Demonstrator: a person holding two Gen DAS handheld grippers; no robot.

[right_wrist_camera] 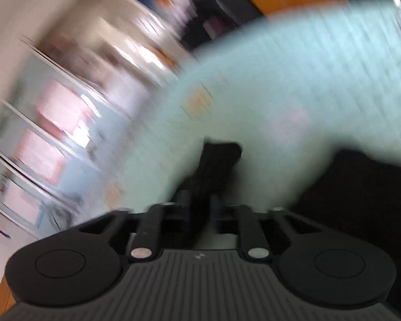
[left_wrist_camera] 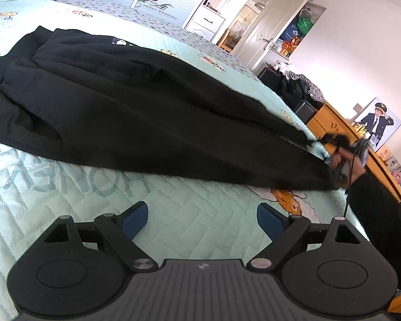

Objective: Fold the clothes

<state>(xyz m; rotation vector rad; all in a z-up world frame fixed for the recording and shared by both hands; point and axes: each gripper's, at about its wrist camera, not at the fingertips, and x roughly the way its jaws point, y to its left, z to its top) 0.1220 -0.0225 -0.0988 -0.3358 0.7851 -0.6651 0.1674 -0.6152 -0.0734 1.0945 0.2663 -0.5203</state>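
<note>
My right gripper (right_wrist_camera: pixel 200 200) pinching cuff of black soft cotton trousers (left_wrist_camera: pixel 125 101) (limp, will sag); left gripper (left_wrist_camera: pixel 201 222) wide, empty.

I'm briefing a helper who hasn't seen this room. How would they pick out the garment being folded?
Find the bed with the mint-green quilted cover. Across it lies the black trousers, the only dark thing on the cover, waistband far left, with the right gripper shut on one end.
</note>
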